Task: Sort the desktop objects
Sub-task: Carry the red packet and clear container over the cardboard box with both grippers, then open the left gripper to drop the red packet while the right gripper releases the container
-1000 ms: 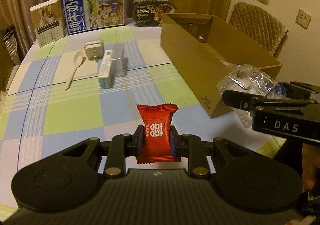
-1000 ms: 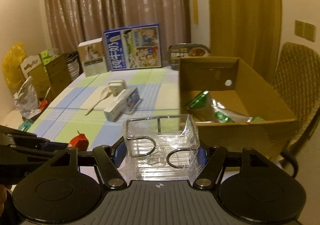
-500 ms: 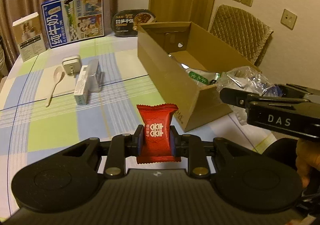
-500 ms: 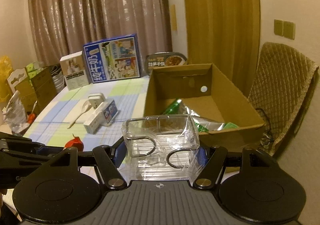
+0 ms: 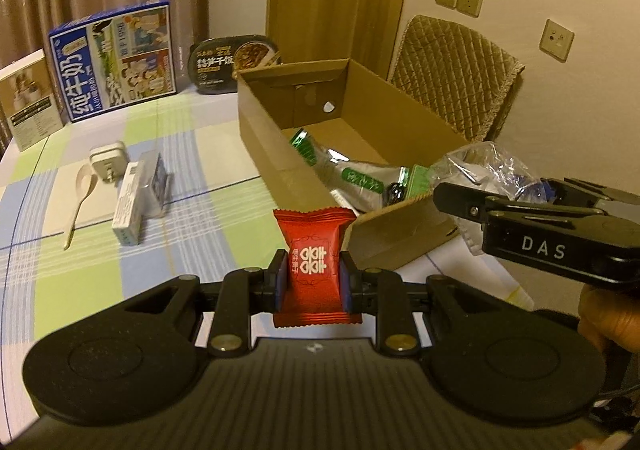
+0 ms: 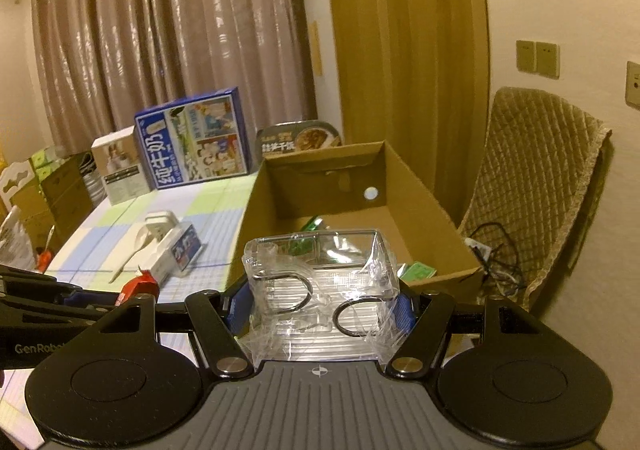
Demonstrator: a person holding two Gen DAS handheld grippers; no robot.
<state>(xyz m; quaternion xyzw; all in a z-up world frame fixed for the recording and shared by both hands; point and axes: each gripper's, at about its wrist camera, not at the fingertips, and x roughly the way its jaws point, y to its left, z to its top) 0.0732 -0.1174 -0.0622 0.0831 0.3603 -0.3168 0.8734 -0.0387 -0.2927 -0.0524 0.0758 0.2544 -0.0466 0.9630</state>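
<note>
My left gripper (image 5: 314,279) is shut on a red candy packet (image 5: 314,246), held upright over the checked tablecloth just short of the near left corner of the open cardboard box (image 5: 276,154). My right gripper (image 6: 320,306) is shut on a clear plastic package with metal rings (image 6: 320,262), raised at the near end of the cardboard box (image 6: 420,186). The left wrist view shows that package (image 5: 480,166) to the right of the candy. Green-and-silver packets (image 5: 352,174) lie inside the box.
Left of the box lie a pale spoon (image 5: 80,194), a white charger (image 5: 108,162) and a small white carton (image 5: 130,206). A blue milk box (image 5: 112,62), a white box (image 5: 28,98) and a black meal tray (image 5: 232,62) stand at the back. A quilted chair (image 5: 452,70) is behind the box.
Both grippers have moved toward the cardboard box and risen a little, each keeping its grip. The inside of the box and its packets have come into view.
</note>
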